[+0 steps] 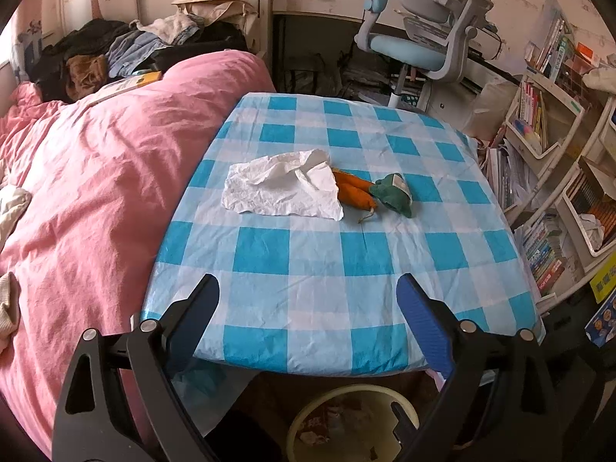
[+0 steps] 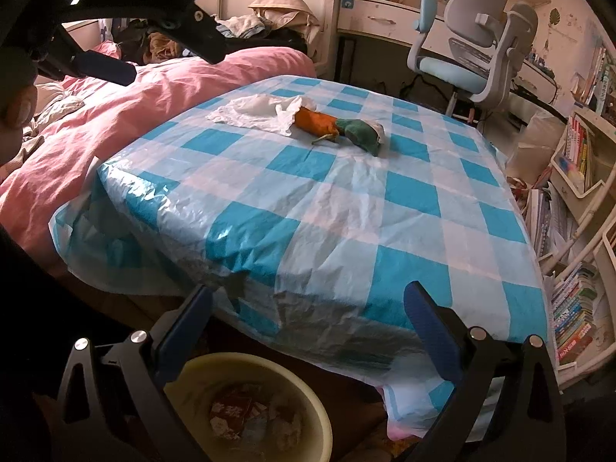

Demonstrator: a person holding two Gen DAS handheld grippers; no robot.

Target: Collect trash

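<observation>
Both my grippers, left gripper (image 1: 308,296) and right gripper (image 2: 308,304), gape wide, empty, at the tabletop's near edge | crumpled tissue (image 1: 281,188) lies mid-table toward the left edge, touching a carrot toy (image 1: 354,192) | I should pinch a raised fold, sparing the toy | bin (image 2: 246,408) below.

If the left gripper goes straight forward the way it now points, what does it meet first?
Probably the checked tablecloth: the open left gripper points over the near table edge, with nothing between its fingers. Further along lies the crumpled white tissue, next to the toy carrot. Height above the table is unclear.
</observation>
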